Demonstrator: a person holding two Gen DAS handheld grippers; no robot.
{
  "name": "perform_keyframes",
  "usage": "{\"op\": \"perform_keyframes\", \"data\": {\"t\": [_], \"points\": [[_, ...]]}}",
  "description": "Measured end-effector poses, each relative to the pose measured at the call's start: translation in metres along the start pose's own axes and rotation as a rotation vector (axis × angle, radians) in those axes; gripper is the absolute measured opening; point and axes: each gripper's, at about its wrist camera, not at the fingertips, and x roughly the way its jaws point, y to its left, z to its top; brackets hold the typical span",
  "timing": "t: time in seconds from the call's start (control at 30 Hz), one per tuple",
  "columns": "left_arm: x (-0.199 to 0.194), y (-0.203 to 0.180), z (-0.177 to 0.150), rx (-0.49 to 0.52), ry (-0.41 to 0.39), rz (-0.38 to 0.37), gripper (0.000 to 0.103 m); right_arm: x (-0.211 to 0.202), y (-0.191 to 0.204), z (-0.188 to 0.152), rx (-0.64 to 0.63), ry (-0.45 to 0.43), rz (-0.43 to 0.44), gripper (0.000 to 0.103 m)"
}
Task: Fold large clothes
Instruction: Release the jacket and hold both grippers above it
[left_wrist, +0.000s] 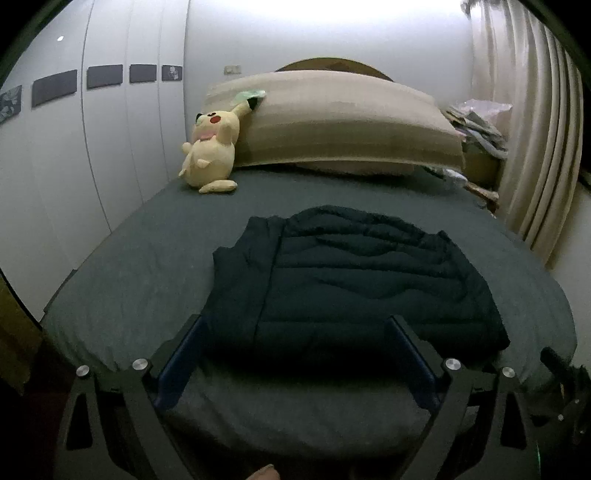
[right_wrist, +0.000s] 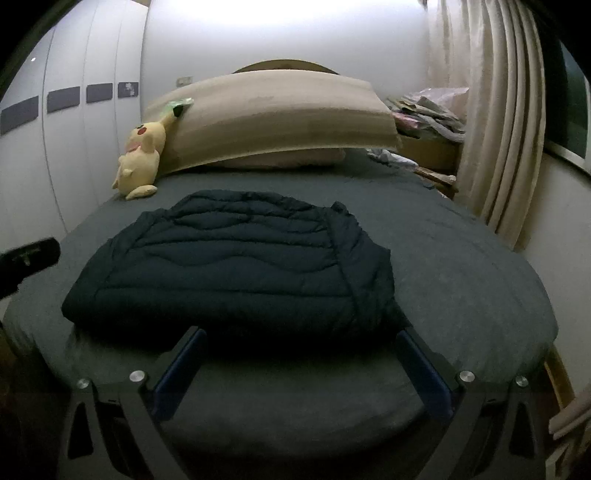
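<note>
Left wrist: I see my right gripper (left_wrist: 565, 384) right of the folded jacket (left_wrist: 347, 280).
Right wrist: curtain (right_wrist: 495, 147) beyond jacket.
Claws: left gripper (left_wrist: 295, 350) and right gripper both wide, empty.
Around: plush toy (left_wrist: 212, 147) behind jacket.

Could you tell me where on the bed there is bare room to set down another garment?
Bare sheet lies between the folded jacket and the curtain, between the jacket and the plush toy with the pillow, and along the near bed edge. The clutter pile beside the pillow is crowded.
</note>
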Motion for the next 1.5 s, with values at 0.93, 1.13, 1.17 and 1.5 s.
{"op": "perform_keyframes", "data": {"t": [0.93, 1.13, 1.17, 1.5], "points": [[-0.002, -0.002, 0.003, -0.013, 0.012, -0.023, 0.100, -0.013, -0.006, 0.012, 0.039, -0.072, -0.036, 0.103], [-0.004, -0.001, 0.004, -0.031, 0.003, -0.031, 0.101, -0.013, -0.006, 0.012, 0.040, -0.076, -0.035, 0.103], [-0.004, -0.001, 0.004, -0.029, 0.001, -0.025, 0.101, -0.013, -0.006, 0.013, 0.040, -0.078, -0.036, 0.103], [-0.004, -0.006, 0.004, -0.012, -0.004, -0.019, 0.101, -0.014, -0.007, 0.014, 0.043, -0.082, -0.037, 0.103]]}}
